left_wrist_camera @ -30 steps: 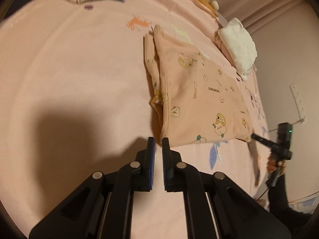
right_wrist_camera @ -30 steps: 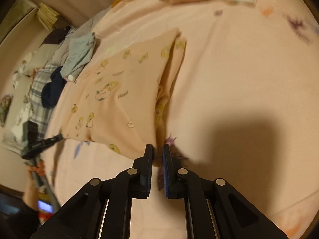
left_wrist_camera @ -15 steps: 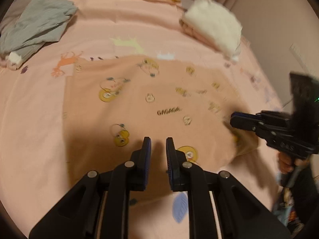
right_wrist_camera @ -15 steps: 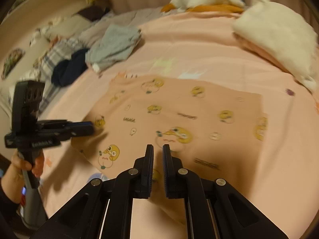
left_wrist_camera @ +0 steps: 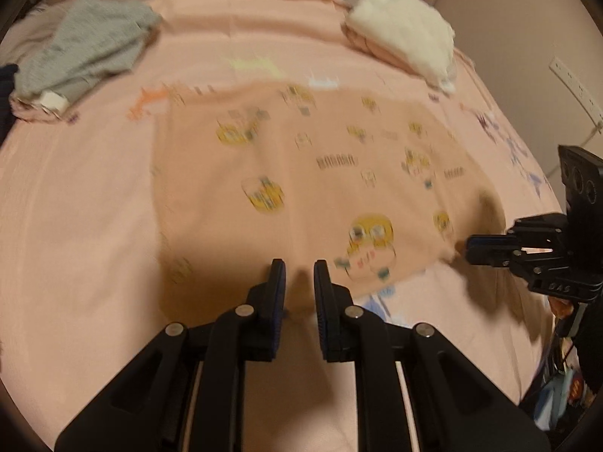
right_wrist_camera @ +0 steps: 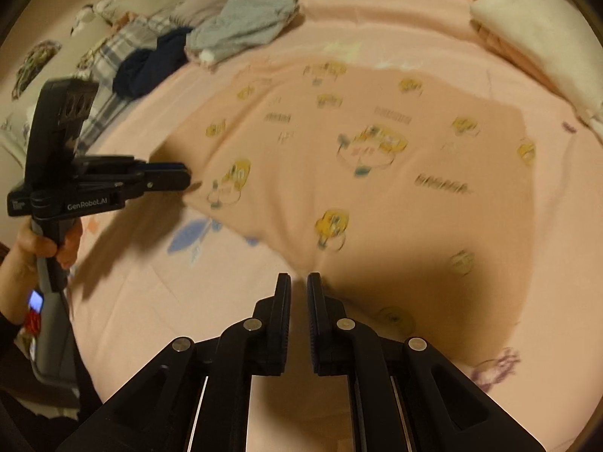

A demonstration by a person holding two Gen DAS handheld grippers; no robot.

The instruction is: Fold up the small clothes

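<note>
A small pink garment with yellow cartoon prints [left_wrist_camera: 320, 173] lies folded flat on the pink bed sheet [left_wrist_camera: 83, 226]; it also shows in the right wrist view [right_wrist_camera: 377, 173]. My left gripper [left_wrist_camera: 299, 275] hangs just above the garment's near edge, jaws slightly apart with nothing between them. It also shows in the right wrist view [right_wrist_camera: 188, 177] at the garment's left corner. My right gripper [right_wrist_camera: 299, 282] sits at the near edge, jaws almost together and empty. It also shows in the left wrist view [left_wrist_camera: 465, 245] at the garment's right corner.
A grey garment [left_wrist_camera: 86, 49] lies at the back left, beside dark blue [right_wrist_camera: 150, 64] and plaid clothes [right_wrist_camera: 113, 49]. A folded white stack [left_wrist_camera: 407, 34] sits at the back right. A wall with a power strip [left_wrist_camera: 573, 86] bounds the bed's right side.
Both grippers swung from the garment's side edges to face it from its near edge and drew back slightly. The left jaws opened a little. The garment stays flat.
</note>
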